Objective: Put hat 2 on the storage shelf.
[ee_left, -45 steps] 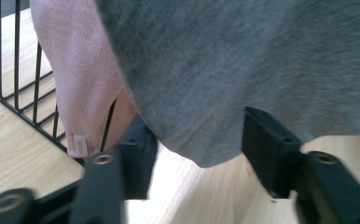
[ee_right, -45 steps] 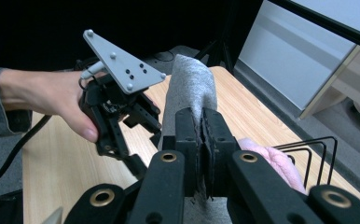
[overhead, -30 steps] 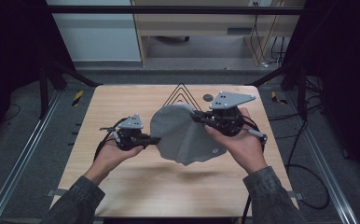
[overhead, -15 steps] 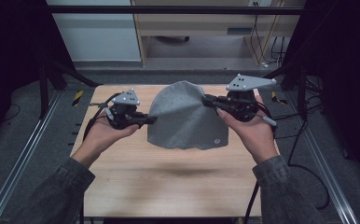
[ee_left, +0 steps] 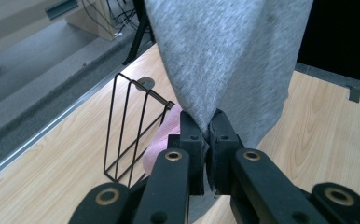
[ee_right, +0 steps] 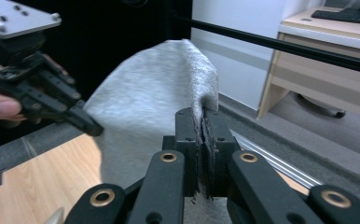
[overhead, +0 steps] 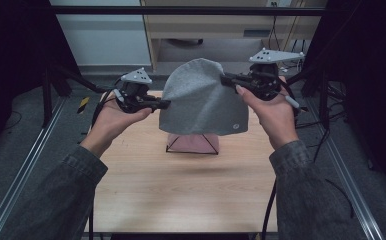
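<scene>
A grey knit beanie (overhead: 201, 100) hangs in the air above the table, stretched between both grippers. My left gripper (overhead: 167, 104) pinches its left edge, jaws shut on the fabric (ee_left: 225, 60). My right gripper (overhead: 224, 78) is shut on the beanie's upper right edge (ee_right: 169, 93). A small round tag shows near the beanie's lower right hem (overhead: 237, 127). In the right gripper view the left gripper (ee_right: 92, 128) sits at the far side of the cloth.
A black wire rack (overhead: 192, 143) stands on the wooden table (overhead: 181, 190) under the beanie, with pink cloth (ee_left: 162, 140) in it. A desk (overhead: 216, 25) and cables lie beyond the table. Metal rails run along both table sides.
Both hands have lifted the beanie off the table and raised it, spreading it out. The wire rack with pink cloth beneath is now uncovered.
</scene>
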The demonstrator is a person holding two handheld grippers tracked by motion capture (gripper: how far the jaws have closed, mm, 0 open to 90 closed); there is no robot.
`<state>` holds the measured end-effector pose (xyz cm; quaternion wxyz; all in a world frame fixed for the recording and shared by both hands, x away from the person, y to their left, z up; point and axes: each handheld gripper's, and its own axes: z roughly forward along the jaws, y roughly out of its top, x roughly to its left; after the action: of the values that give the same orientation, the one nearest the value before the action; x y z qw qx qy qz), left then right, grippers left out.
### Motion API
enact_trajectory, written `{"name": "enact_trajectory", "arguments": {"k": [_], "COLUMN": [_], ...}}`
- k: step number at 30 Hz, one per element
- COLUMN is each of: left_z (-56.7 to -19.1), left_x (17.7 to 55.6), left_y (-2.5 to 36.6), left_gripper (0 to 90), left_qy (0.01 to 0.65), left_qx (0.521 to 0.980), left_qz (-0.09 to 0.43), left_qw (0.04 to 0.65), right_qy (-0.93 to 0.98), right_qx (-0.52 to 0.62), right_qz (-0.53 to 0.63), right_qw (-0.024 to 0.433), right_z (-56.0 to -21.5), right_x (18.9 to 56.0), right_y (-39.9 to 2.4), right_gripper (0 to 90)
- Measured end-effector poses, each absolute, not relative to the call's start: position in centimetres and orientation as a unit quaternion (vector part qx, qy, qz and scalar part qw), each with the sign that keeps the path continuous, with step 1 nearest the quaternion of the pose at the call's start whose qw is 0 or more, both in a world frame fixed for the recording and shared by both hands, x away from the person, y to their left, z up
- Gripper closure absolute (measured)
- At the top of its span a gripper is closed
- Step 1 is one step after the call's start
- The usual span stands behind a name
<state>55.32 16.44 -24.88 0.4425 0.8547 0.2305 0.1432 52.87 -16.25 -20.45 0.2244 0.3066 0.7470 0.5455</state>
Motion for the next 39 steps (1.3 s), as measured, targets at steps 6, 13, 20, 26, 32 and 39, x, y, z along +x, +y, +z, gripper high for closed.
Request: {"name": "enact_trajectory", "arguments": {"k": [6,13,20,26,32,39], "left_z": [-23.8,-23.4,-22.9,-22.0,-21.6,-22.1], "left_x": [56.2,57.5,59.1,60.1,60.8,61.7], "left_y": [16.1,15.4,15.1,14.9,14.6,14.5], "left_gripper": [86.6,86.2,86.5,87.0,87.2,87.2], "left_qy": [0.233,0.223,0.242,0.237,0.236,0.248], "left_qx": [0.853,0.858,0.851,0.846,0.839,0.824], "left_qz": [0.159,0.188,0.187,0.185,0.198,0.213], "left_qw": [0.440,0.422,0.427,0.440,0.448,0.463], "right_qy": [0.740,0.730,0.719,0.714,0.701,0.695], "right_qx": [0.318,0.334,0.352,0.353,0.357,0.353], "right_qz": [0.547,0.546,0.546,0.550,0.562,0.571], "right_qw": [0.229,0.241,0.248,0.251,0.255,0.258], "right_z": [-19.6,-19.8,-20.3,-20.2,-20.3,-20.3], "right_x": [54.7,56.5,58.3,58.5,59.0,59.8], "right_y": [-16.3,-16.2,-16.5,-16.4,-16.5,-15.9], "right_gripper": [86.3,86.2,86.2,86.2,86.3,86.3]}}
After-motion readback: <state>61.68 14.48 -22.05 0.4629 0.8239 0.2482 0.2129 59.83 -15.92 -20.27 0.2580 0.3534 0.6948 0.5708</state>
